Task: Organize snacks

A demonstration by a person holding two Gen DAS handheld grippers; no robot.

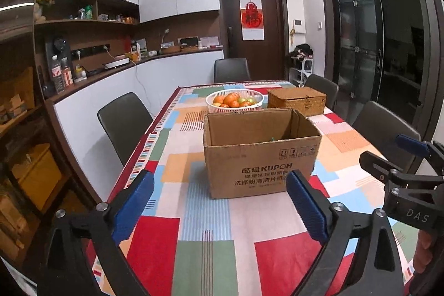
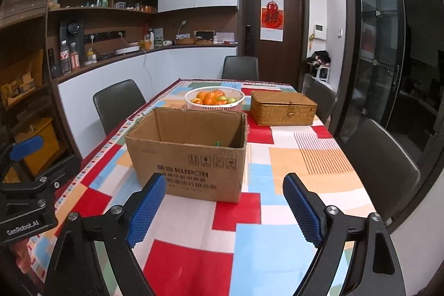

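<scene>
An open brown cardboard box (image 1: 260, 157) printed KUPOH stands on the patchwork tablecloth (image 1: 194, 212); it also shows in the right wrist view (image 2: 191, 157). Only a small green tip of its contents (image 2: 217, 143) shows inside. My left gripper (image 1: 219, 204) is open and empty, hovering just in front of the box. My right gripper (image 2: 222, 207) is open and empty, in front of the box's right corner. Each gripper shows at the edge of the other's view, the right one (image 1: 399, 157) and the left one (image 2: 25, 157).
A white basket of oranges and green fruit (image 1: 234, 100) stands behind the box, with a closed woven wicker box (image 1: 296, 100) to its right. Dark chairs (image 1: 125, 121) ring the table. A counter (image 1: 133, 65) and shelves run along the left wall.
</scene>
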